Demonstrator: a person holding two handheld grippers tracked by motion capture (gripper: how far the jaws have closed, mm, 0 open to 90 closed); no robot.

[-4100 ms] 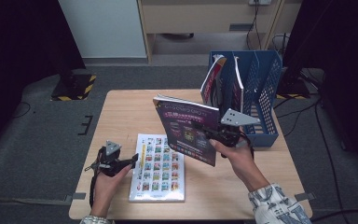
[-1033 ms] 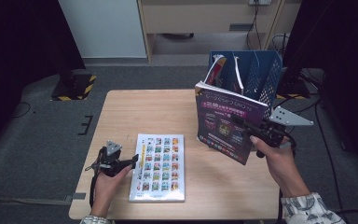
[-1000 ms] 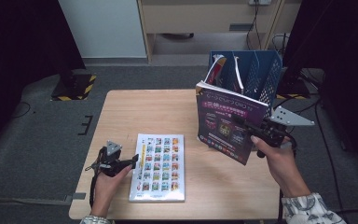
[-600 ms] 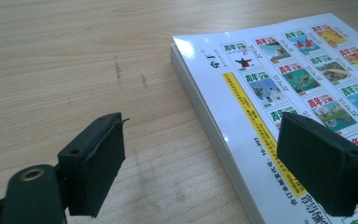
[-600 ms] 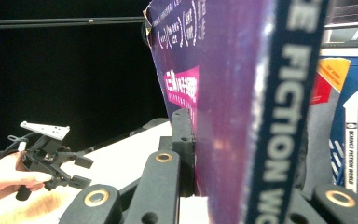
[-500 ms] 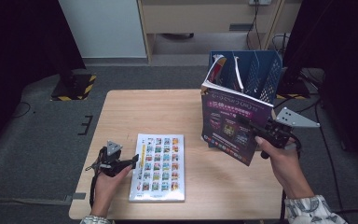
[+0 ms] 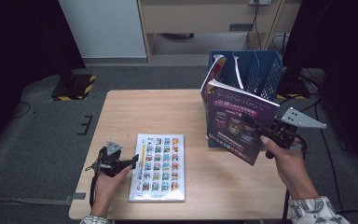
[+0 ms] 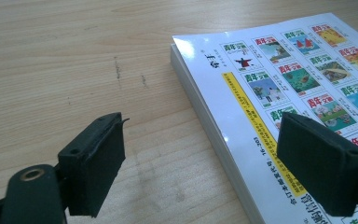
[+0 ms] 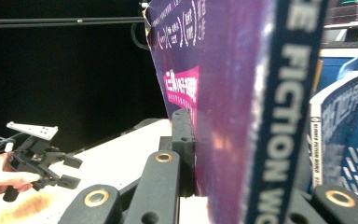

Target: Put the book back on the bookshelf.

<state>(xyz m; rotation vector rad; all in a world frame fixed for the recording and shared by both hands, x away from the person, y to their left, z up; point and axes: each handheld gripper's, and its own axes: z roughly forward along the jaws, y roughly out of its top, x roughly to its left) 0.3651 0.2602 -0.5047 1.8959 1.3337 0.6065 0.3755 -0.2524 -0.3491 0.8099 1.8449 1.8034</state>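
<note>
Purple magazine: held upright off the table at 3 o'clock, its top edge overlapping the rack's front.
Right gripper: clamped on the purple magazine's lower right edge; in the right gripper view one pad presses flat on the cover.
Left gripper: jaws apart on nothing at 7 o'clock, just beside the white magazine's left edge.
White magazine: flat near the table's front edge at 6 o'clock.
Table: bare wood from centre to 11 o'clock.
Blue rack: at 1 o'clock on the far right corner, magazines standing inside.
</note>
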